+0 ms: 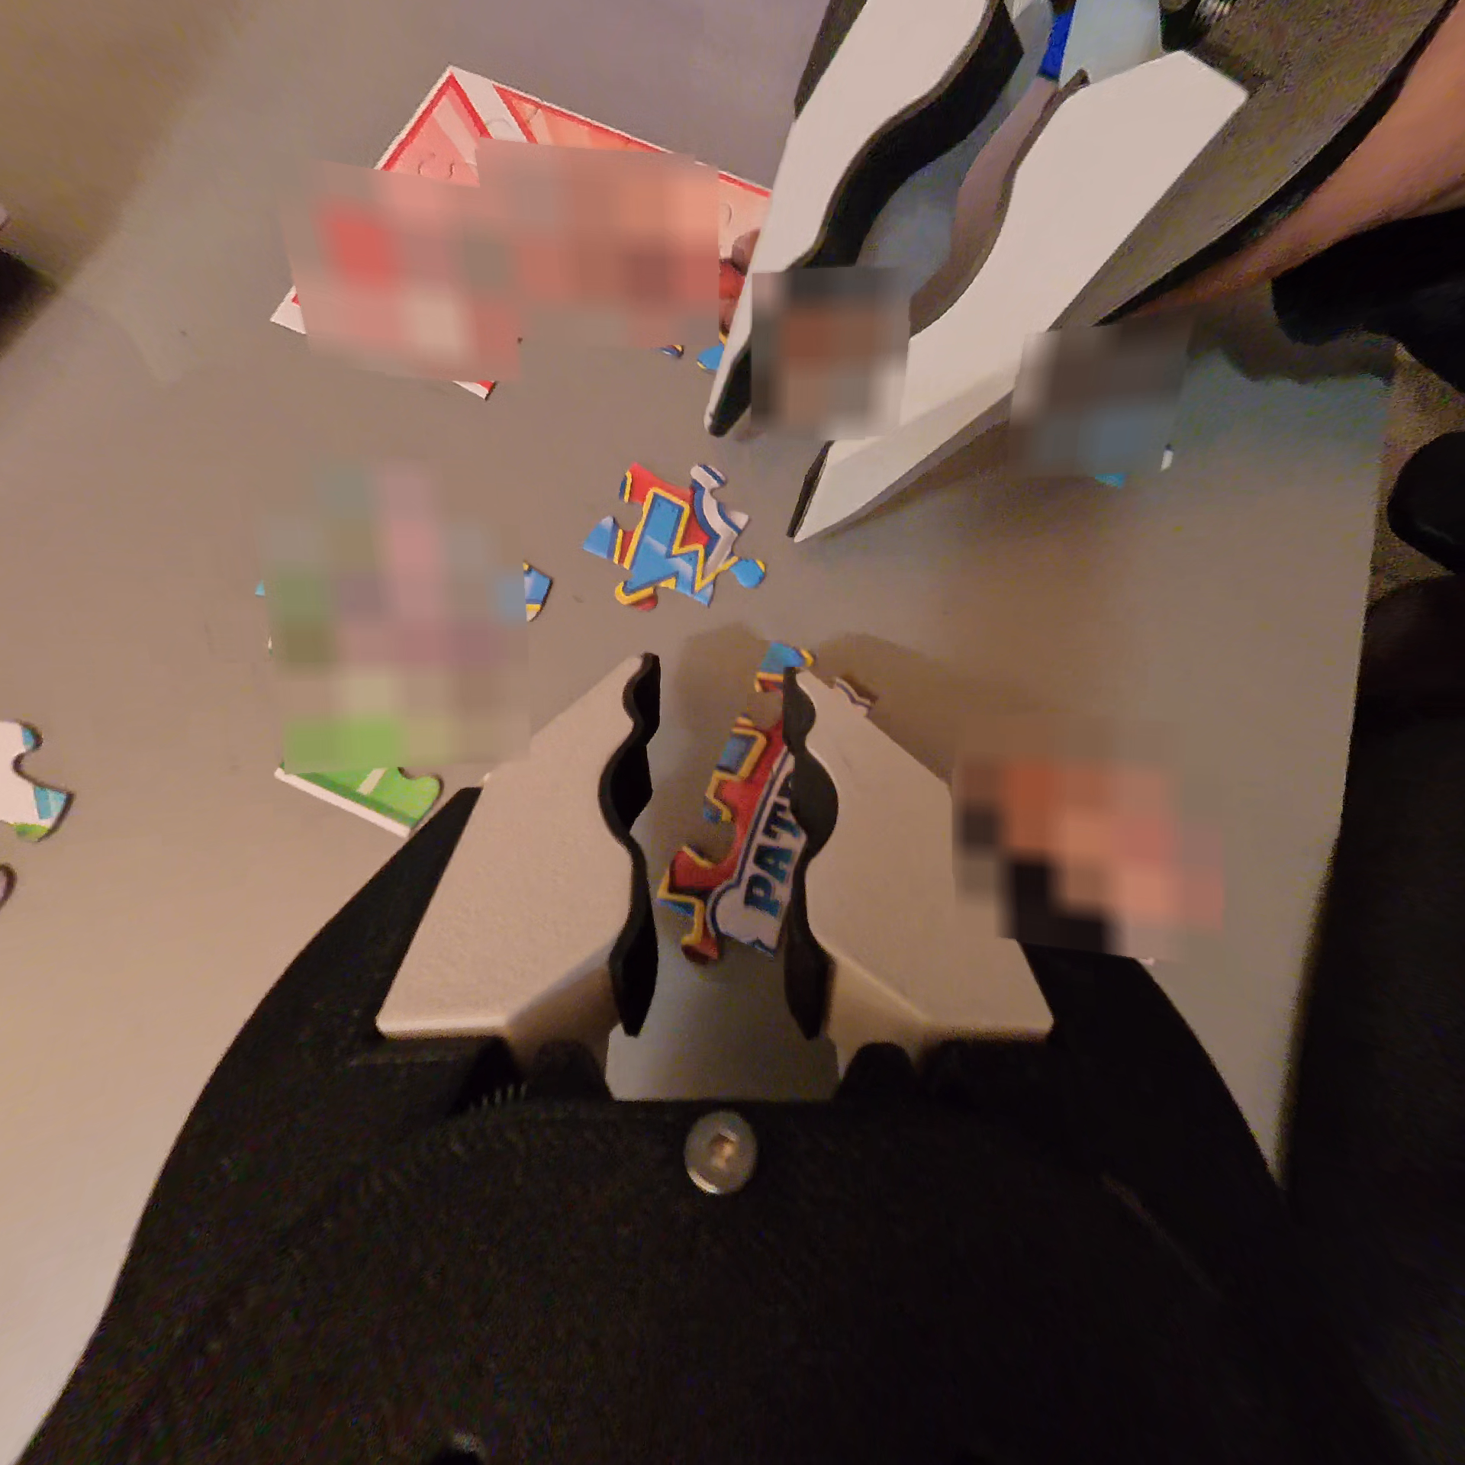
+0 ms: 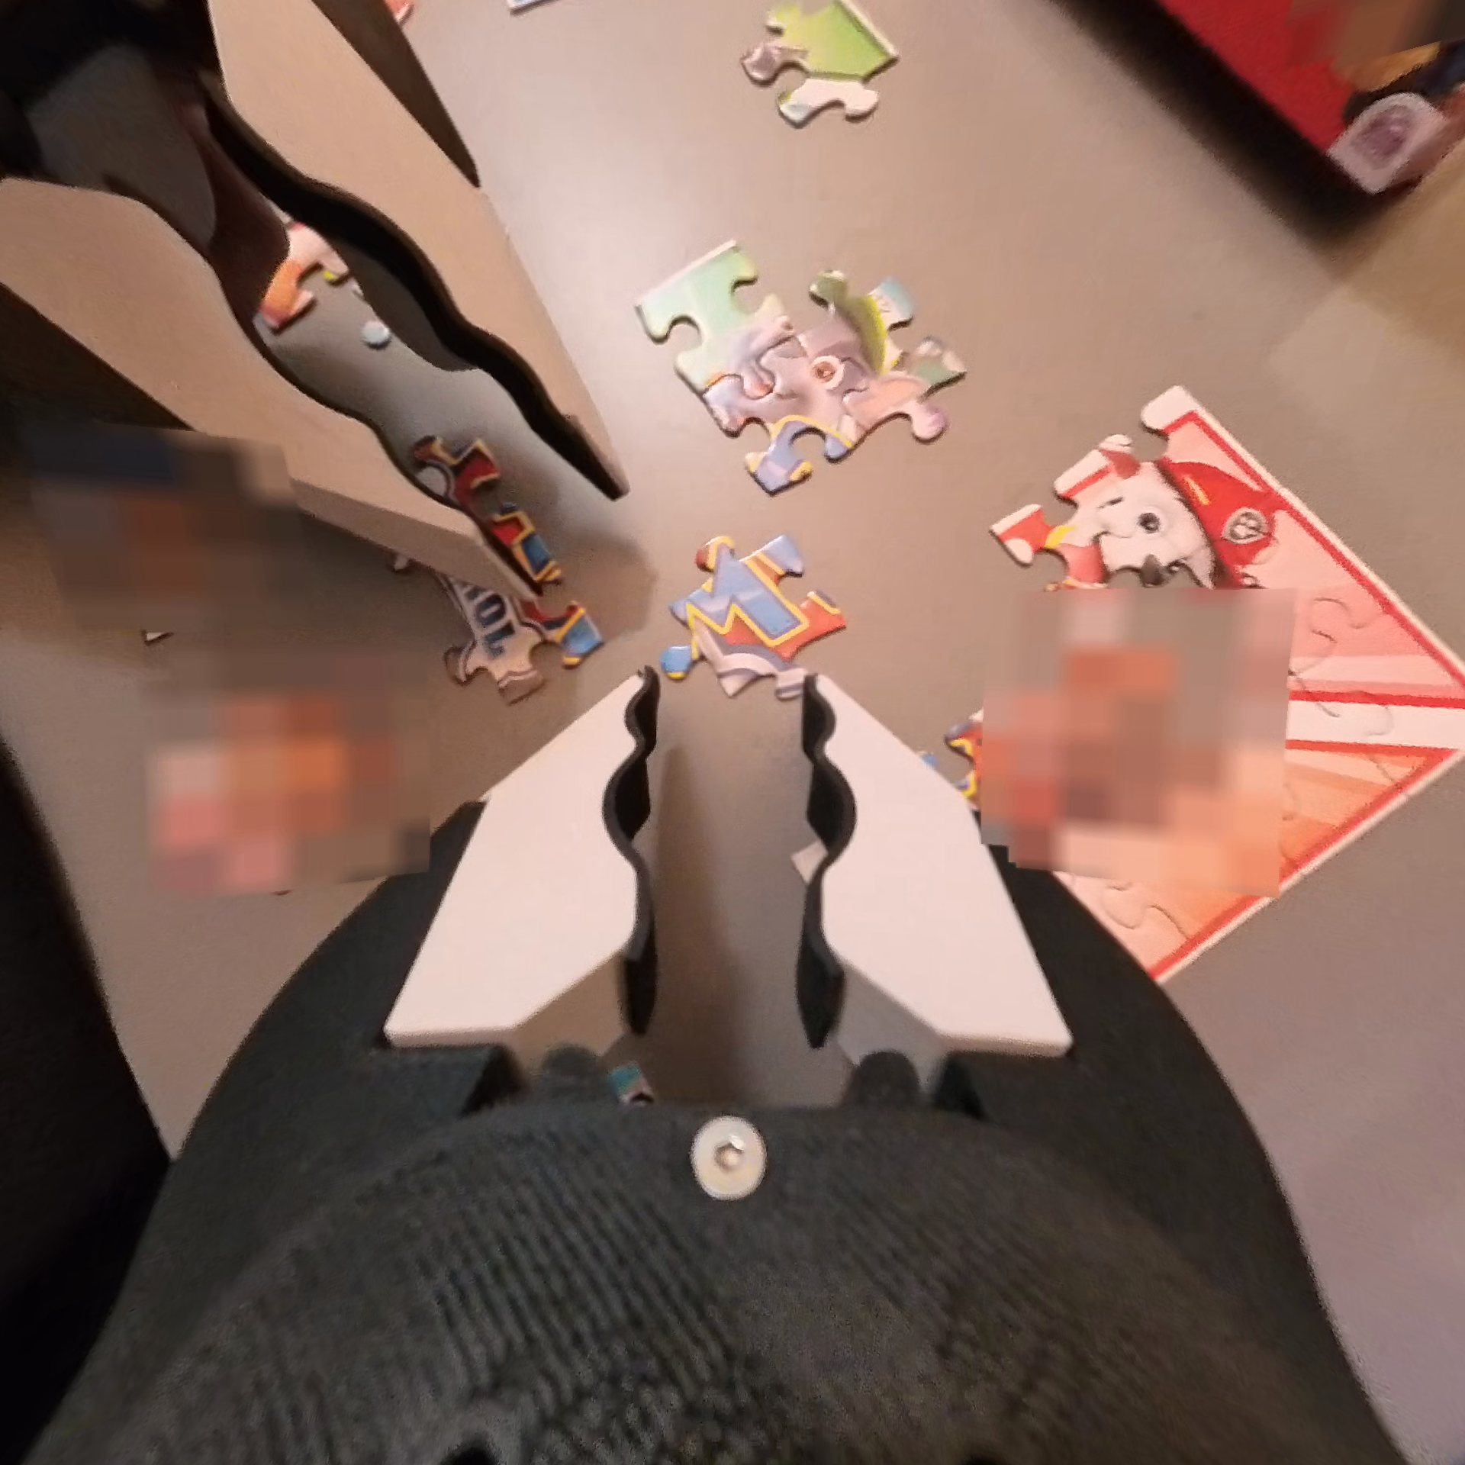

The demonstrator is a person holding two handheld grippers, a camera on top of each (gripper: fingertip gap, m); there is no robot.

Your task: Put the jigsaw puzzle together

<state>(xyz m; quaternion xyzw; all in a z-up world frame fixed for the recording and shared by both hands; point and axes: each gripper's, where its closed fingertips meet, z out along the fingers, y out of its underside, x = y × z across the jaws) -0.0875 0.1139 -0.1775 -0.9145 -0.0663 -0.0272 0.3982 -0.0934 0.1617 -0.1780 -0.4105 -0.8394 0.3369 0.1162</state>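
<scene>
My left gripper (image 1: 717, 674) is open low over the grey table (image 1: 158, 491). A red, blue and white lettered puzzle piece (image 1: 753, 816) lies flat on the table between its jaws, partly under the right finger (image 1: 801, 761). In the right wrist view the left gripper (image 2: 577, 541) stands over that same piece (image 2: 507, 634) with its jaws apart. My right gripper (image 2: 728, 686) is open and empty. A blue and red piece (image 2: 753, 618) lies just beyond its fingertips. In the left wrist view the right gripper (image 1: 761, 472) hangs open above this piece (image 1: 674, 539).
A joined red-bordered puzzle section (image 2: 1348, 713) lies at the right, also at the back in the left wrist view (image 1: 444, 119). A purple and green cluster (image 2: 801, 372), a green piece (image 2: 832, 55) and a red box (image 2: 1308, 79) lie farther off. A green-edged section (image 1: 365, 793) lies on the left. Spacing between my two grippers at the tips: around 6 centimetres. About 12 centimetres separates my right fingertips from the joined red-bordered puzzle section (image 2: 1348, 713).
</scene>
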